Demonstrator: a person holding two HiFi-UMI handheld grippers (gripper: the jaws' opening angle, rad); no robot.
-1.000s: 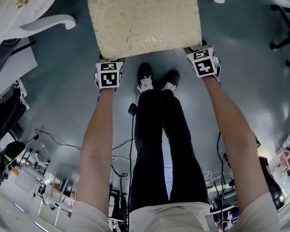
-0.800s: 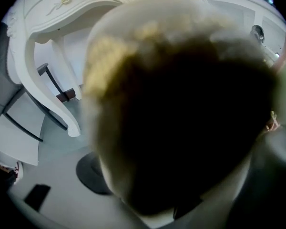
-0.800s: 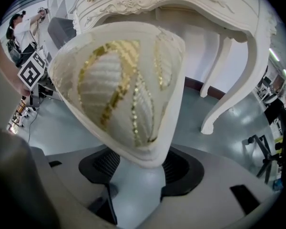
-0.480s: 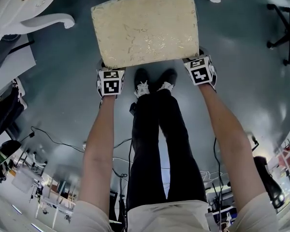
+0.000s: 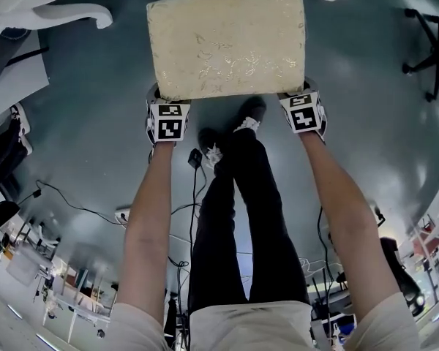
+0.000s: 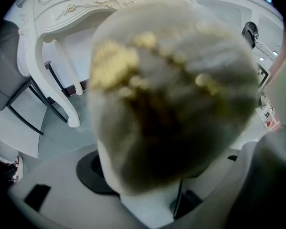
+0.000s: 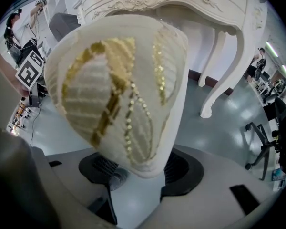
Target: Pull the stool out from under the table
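Gripping cushioned brocade stool [image 5: 225, 44] (both tongs [image 5: 166, 107] [image 5: 302, 102])

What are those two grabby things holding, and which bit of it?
Both hold the stool by its near corners: the left gripper pinches the left corner and the right gripper pinches the right corner.

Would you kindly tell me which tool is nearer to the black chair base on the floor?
Right. The right tool grips the stool corner toward the chair base; the left tool grips the other near corner, across the stool.
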